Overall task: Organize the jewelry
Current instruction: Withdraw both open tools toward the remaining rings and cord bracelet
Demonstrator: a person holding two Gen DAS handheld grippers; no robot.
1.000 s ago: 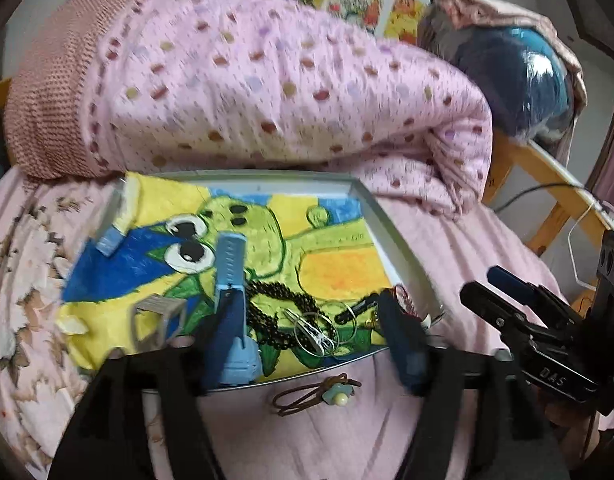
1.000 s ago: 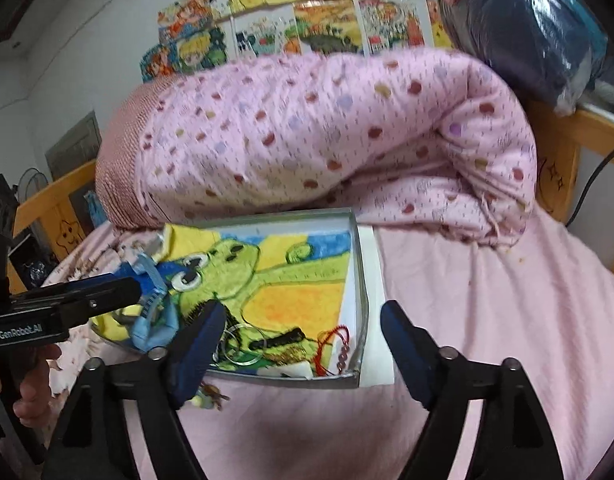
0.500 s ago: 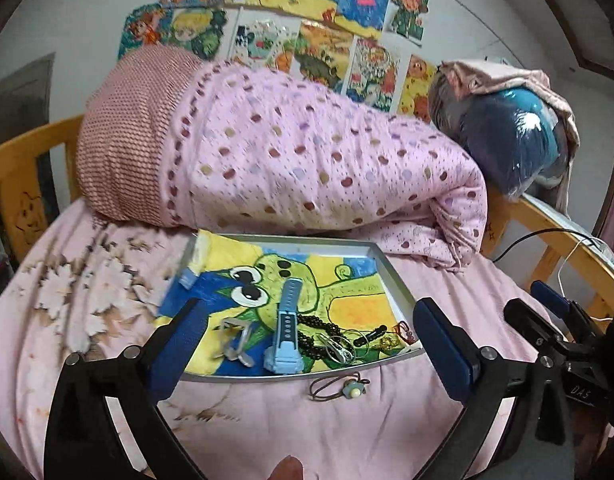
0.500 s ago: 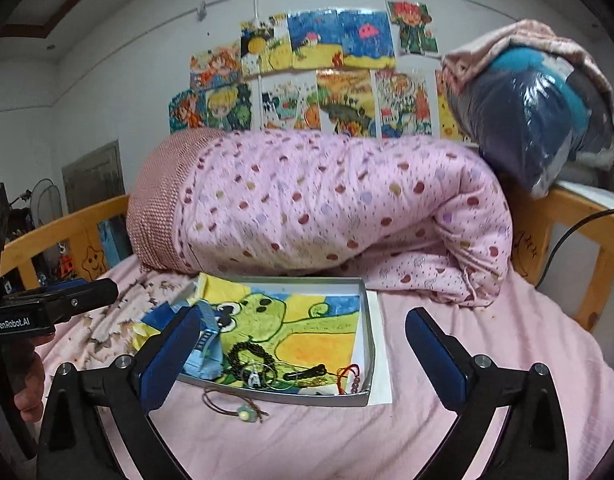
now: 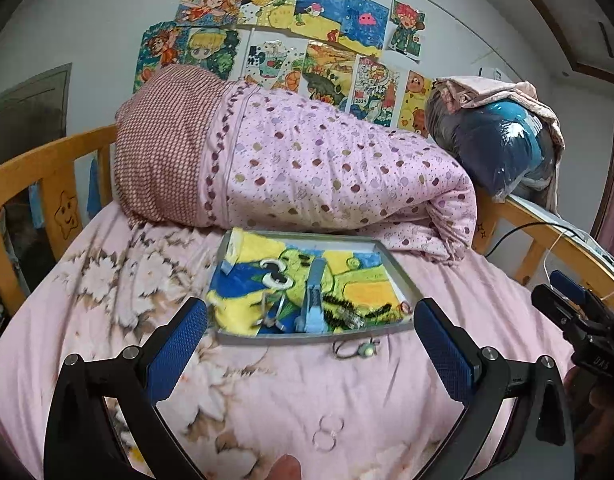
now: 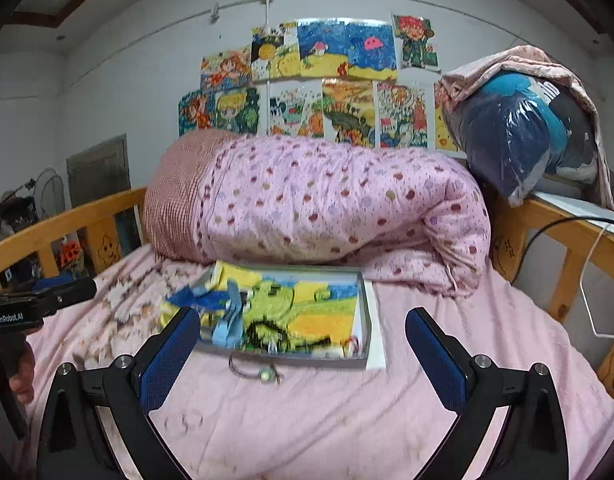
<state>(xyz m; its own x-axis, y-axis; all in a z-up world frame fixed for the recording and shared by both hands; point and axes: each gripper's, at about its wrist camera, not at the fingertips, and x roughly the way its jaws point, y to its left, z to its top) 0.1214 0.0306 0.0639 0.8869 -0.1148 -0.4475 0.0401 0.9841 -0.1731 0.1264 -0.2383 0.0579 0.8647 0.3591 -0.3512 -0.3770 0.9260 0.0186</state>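
1. The left tool [image 5: 311,344] is spread wide and grasps nothing; the right tool [image 6: 303,352] is likewise released and empty.
2. Two thin rings [image 5: 327,434] lie on the pink bed sheet [image 5: 347,392], between the left tool's fingers.
3. Farther on, at 12 o'clock, a cord with a pale bead [image 5: 357,349] lies just outside the tray's near rim.
4. The tray [image 5: 403,276] holds a blue watch strap [image 5: 313,304], black beads [image 5: 343,306] and a metal clip [image 5: 273,314].
5. Behind it lies a rolled quilt [image 5: 327,168].
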